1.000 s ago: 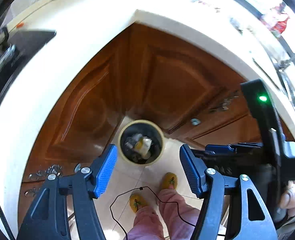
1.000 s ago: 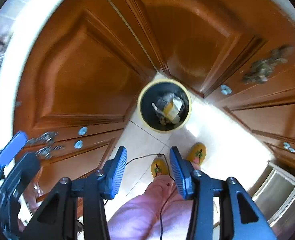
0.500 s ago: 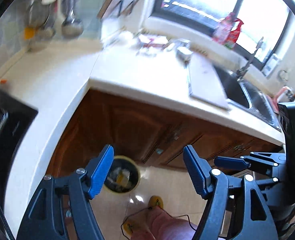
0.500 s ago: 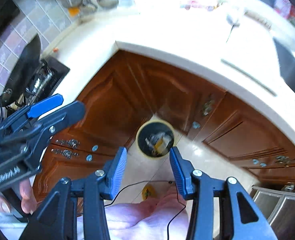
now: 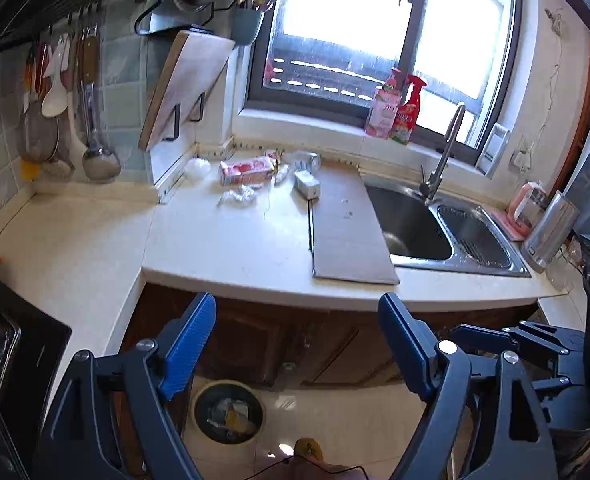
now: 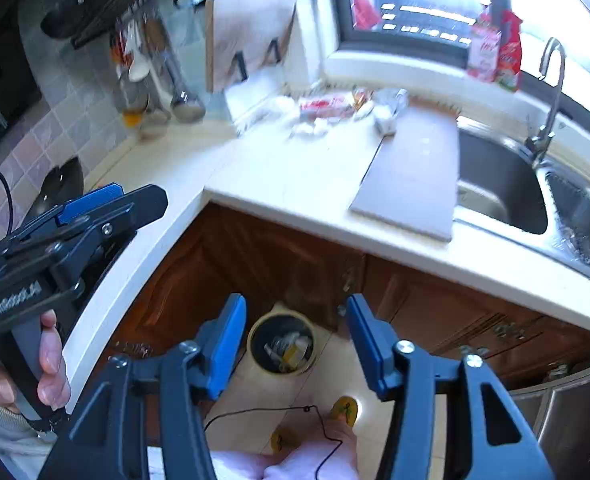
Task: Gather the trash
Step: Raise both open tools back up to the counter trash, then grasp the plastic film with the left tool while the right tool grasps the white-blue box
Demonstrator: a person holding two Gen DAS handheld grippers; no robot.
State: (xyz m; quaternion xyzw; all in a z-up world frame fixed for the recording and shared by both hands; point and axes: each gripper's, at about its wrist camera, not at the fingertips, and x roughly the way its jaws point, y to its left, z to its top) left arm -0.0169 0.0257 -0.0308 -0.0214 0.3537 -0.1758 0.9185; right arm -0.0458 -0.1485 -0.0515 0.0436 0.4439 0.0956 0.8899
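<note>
Hovering empty, wide-jawed: left gripper [image 5: 297, 342], right gripper [image 6: 297, 330]. Round yellow-rimmed bin [image 6: 282, 342] upright on glossy tile; crumpled wrappers [image 5: 237, 197], pink carton [image 5: 247, 170] lengthwise along backsplash.

Left gripper [image 5: 297, 346] and right gripper [image 6: 297, 346] — both agape, empty.

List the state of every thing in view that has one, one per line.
Left tongs: open, empty.
Right tongs: open, empty.
Trash bin: upright on the floor, lidless, partly filled.
Pink wrapper: lying on the counter, uncollected.
Crumpled tissue: on the counter, uncollected.
Small carton: lying on its side.
Cabinet doors: closed.
</note>
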